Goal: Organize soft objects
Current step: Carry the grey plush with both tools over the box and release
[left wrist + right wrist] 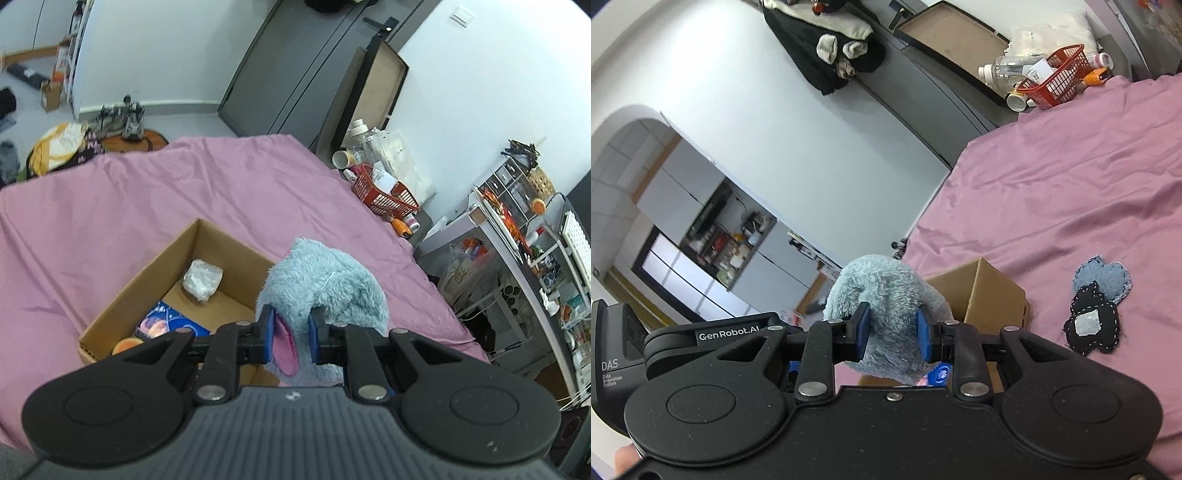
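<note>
Two grippers, left gripper [290,338] and right gripper [893,336], clamp blue plush toy [325,280] over pink bedsheet [147,192]; cardboard box [122,310] beside (white bag inside, probably); red basket [384,195] at bed's edge.

The left tongs [291,338] are clamped on the plush [325,284], the blue pads [267,334] pressed into its fur from both sides. The right tongs [893,334] are likewise closed on the plush [882,291], pads sunk into the fur. Part of the left tongs' housing is seen at the lower left of the right view.
</note>
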